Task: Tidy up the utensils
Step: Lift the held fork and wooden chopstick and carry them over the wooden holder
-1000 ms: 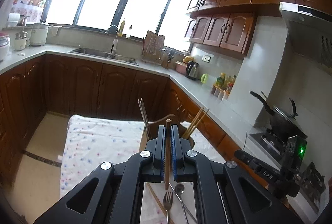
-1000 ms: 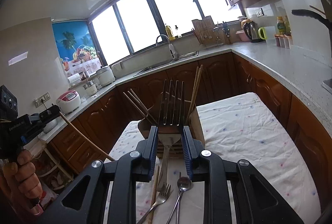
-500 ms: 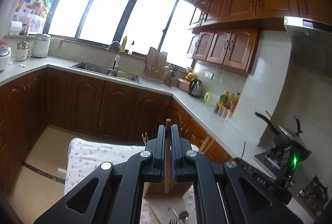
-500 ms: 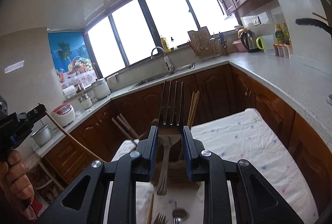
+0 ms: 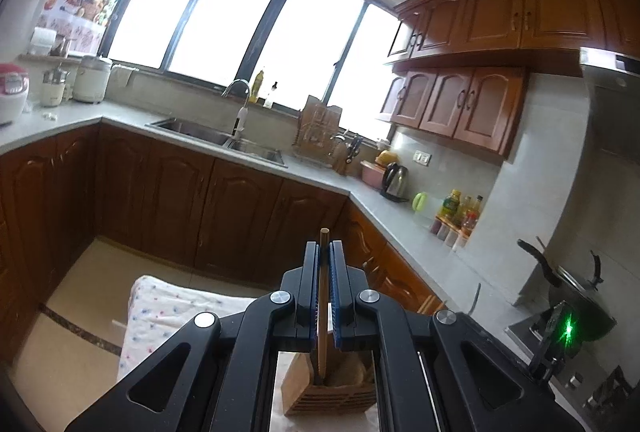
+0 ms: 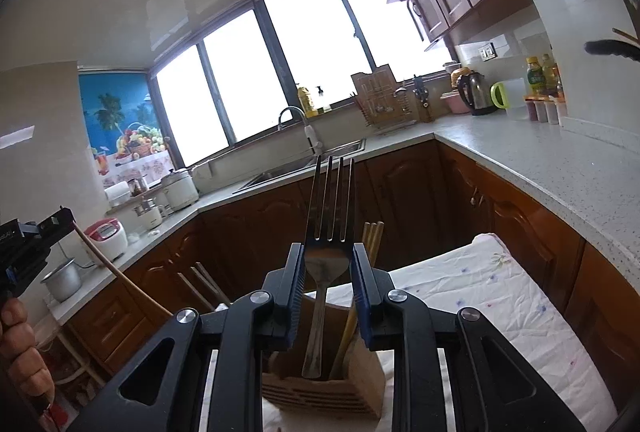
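**Item: wooden utensil holder** point(image 6: 320, 388). Slatted block standing on the cloth-covered surface point(image 6: 480, 296). It lies directly below and just ahead of both tongs, and each wrist view frames it between the two arms of its own tool. Chopsticks point(image 6: 372, 236) already stand in it, leaning out above the rim.

**Item: right tongs** point(image 6: 328, 272). Narrowed onto a metal fork point(image 6: 328, 232), gripped across the shoulder where head meets handle. The fork's long axis is near vertical, tines up and handle down, with the handle tip just above or just inside the holder's mouth; which of the two cannot be told.

**Item: left tongs** point(image 5: 324, 276). Pressed almost shut on a single wooden chopstick point(image 5: 323, 312). Its long axis is likewise upright, its top poking just above the fingertips and its lower end pointing down into the holder point(image 5: 328, 388). In the right view the stick hangs slanted from the left tool, at the left edge, above a hand point(image 6: 20, 352).

**Governing relation.** Both pieces are aligned end-down over the holder, so the coming move looks like a straight lowering along each long axis. The right tongs appear more squarely centred over the opening. Probable risk: the fork handle fouling the chopsticks standing beside it.
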The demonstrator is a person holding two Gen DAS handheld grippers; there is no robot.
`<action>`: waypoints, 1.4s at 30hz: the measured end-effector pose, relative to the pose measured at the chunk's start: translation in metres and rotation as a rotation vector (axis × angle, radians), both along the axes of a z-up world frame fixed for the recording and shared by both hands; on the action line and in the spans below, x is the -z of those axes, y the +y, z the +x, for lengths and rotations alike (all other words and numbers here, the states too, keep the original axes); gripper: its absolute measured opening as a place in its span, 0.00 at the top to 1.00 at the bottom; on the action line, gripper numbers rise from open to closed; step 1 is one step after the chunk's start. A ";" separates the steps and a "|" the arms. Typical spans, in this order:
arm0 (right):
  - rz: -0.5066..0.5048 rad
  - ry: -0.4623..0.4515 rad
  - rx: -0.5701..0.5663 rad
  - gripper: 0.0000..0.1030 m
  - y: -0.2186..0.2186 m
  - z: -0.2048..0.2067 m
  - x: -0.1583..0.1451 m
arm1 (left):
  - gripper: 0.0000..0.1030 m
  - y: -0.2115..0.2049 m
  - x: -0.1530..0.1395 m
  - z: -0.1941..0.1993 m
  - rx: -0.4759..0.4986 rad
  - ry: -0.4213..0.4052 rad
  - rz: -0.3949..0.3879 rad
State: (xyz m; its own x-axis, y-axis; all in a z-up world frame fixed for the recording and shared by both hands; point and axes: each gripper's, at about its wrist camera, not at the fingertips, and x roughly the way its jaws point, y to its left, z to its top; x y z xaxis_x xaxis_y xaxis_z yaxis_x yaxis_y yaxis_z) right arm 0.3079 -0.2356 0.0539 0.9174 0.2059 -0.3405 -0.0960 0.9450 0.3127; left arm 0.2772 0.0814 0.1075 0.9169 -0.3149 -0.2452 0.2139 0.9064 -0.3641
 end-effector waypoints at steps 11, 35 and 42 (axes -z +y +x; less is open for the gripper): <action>-0.018 0.084 0.001 0.78 0.007 0.017 0.042 | 0.97 -0.023 0.038 0.043 0.006 0.088 0.003; -0.027 0.196 -0.090 0.78 0.019 0.028 0.062 | 0.96 -0.033 0.042 0.079 0.049 0.150 0.081; -0.023 0.206 -0.096 0.77 0.018 0.030 0.065 | 0.96 -0.037 0.048 0.076 0.048 0.170 0.076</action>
State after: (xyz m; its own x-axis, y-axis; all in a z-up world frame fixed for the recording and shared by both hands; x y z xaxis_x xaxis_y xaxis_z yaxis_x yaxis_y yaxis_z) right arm 0.3383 -0.2177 -0.0112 0.8046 0.2790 -0.5242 -0.1225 0.9417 0.3133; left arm 0.3532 0.0443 0.0598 0.8445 -0.3318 -0.4204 0.1987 0.9231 -0.3293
